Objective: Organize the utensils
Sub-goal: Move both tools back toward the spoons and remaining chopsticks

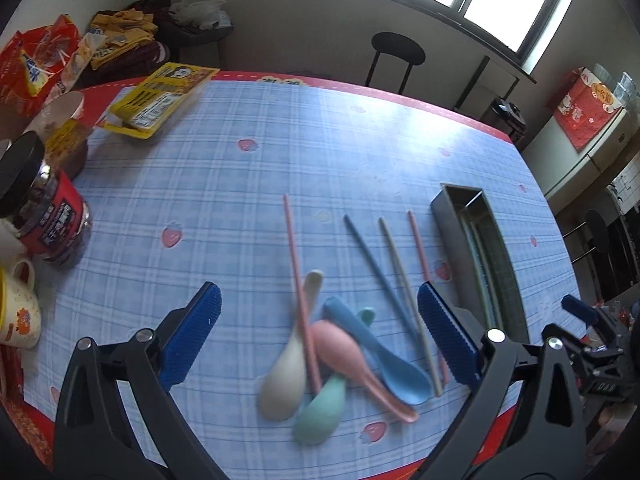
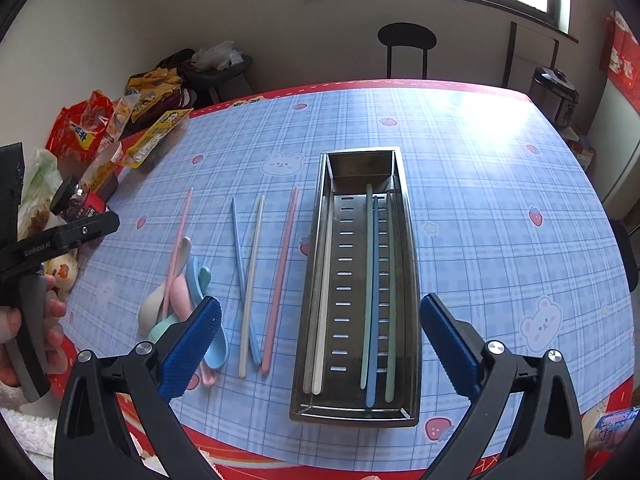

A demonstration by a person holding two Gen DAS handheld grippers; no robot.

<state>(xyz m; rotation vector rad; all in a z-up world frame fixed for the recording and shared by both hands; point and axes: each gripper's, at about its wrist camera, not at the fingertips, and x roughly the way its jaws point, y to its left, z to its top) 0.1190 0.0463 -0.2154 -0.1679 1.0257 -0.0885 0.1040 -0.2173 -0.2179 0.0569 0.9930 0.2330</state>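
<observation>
My left gripper (image 1: pixel 320 292) stands open above a pile of spoons on the blue checked tablecloth: cream (image 1: pixel 284 380), pink (image 1: pixel 340 348), blue (image 1: pixel 400 376) and green (image 1: pixel 320 412). Nothing is between its pads. A pink chopstick (image 1: pixel 296 256) lies across the pile; blue (image 1: pixel 368 252), cream (image 1: pixel 396 256) and pink (image 1: pixel 418 240) chopsticks lie to the right. My right gripper (image 2: pixel 320 304) is open and empty over the metal tray (image 2: pixel 360 164). Several chopsticks lie in the tray, among them a white pair (image 2: pixel 322 300), a green one (image 2: pixel 367 280) and a blue one (image 2: pixel 374 300).
A black-lidded jar (image 1: pixel 52 216), a mug (image 1: pixel 16 312) and yellow and red snack packets (image 1: pixel 156 100) crowd the table's left side. A hand (image 2: pixel 52 312) holds the left gripper at the table's near edge. A black stool (image 2: pixel 406 40) and a rice cooker (image 2: pixel 556 92) stand beyond the table.
</observation>
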